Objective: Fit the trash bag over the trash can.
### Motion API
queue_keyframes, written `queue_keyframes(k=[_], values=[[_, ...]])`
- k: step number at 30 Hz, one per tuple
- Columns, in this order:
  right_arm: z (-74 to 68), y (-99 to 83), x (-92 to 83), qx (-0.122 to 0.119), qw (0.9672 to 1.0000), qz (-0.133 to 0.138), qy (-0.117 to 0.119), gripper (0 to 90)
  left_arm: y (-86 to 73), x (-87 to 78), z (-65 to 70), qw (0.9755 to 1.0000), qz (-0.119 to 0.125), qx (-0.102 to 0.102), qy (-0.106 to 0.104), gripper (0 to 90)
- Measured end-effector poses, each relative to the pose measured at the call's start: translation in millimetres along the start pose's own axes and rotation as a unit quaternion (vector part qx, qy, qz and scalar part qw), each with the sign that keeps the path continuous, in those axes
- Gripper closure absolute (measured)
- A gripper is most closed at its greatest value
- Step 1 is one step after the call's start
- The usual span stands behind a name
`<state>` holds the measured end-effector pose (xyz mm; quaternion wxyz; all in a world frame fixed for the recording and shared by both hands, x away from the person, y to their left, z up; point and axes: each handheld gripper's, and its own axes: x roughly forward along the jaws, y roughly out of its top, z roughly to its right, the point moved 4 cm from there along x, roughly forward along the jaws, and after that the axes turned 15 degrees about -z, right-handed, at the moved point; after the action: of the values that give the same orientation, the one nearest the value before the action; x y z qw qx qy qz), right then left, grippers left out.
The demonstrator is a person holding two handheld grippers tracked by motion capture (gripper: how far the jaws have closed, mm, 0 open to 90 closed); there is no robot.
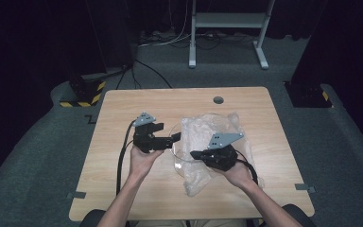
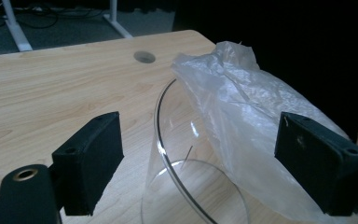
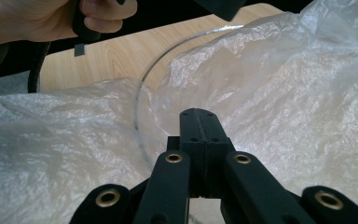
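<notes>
A: What sits at the centre of the wooden table (image 1: 123, 189)?

B: A clear glass bowl (image 1: 177, 158), part-wrapped in a crumpled sheet of thin plastic film (image 1: 208, 125). The film covers the bowl's right side and trails toward the table's near edge, while the bowl's left rim stays bare.

A: And the 2 grippers?

B: The left gripper (image 1: 172, 139) hangs just left of the bowl, its jaws spread wide. In the left gripper view the 2 black pads (image 2: 91, 161) straddle the bowl's bare rim (image 2: 161, 107) without touching it; the film (image 2: 242, 107) lies between the bowl and the far pad. The right gripper (image 1: 194, 154) is on the bowl's right side, over the film, its jaws pressed together. In the right gripper view the closed tips (image 3: 199, 122) sit against the film (image 3: 284, 93) just by the bowl's rim (image 3: 142, 88); whether they pinch a fold of it cannot be told.

A: Anything in the way?

B: The film itself veils most of the bowl on the right gripper's side. Beyond the bowl, a round cable hole (image 1: 218, 100) pierces the table near its far edge.

A: Beyond the table?

B: A white metal stand (image 1: 227, 21) on grey carpet, loose cables (image 1: 170, 40) beside it, and a block striped yellow and black (image 1: 82, 92) off the table's far left corner
</notes>
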<state>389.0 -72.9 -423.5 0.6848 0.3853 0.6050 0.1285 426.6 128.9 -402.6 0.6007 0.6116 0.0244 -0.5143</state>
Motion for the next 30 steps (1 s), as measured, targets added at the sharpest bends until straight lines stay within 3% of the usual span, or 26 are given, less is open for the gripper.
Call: queue_keyframes(k=[9, 13, 20, 26, 30], values=[[-2.8, -3.6, -1.9, 0.007, 1.0000, -0.004, -0.001, 89.8, 8.8, 15.0, 7.6, 0.9997, -0.021, -0.001, 0.013, 14.4], [-4.0, -5.0, -2.8, 0.009, 0.9999, -0.006, -0.004, 88.5, 9.3, 22.2, 6.8, 0.9987, -0.041, -0.002, 0.031, 14.6], [-2.7, -5.6, -9.3, 0.020, 0.9998, 0.003, -0.004, 65.4, 6.8, 32.0, 5.7, 0.9963, -0.071, 0.001, 0.048, 14.8], [1.9, -3.4, -28.4, 0.033, 0.9984, 0.026, -0.038, 51.5, 5.1, 33.7, 3.5, 0.9948, -0.084, -0.002, 0.057, 14.8], [16.4, -8.1, -43.4, 0.070, 0.9929, 0.044, -0.085, 48.3, 5.0, 34.3, 3.9, 0.9949, -0.085, -0.003, 0.055, 14.8]])
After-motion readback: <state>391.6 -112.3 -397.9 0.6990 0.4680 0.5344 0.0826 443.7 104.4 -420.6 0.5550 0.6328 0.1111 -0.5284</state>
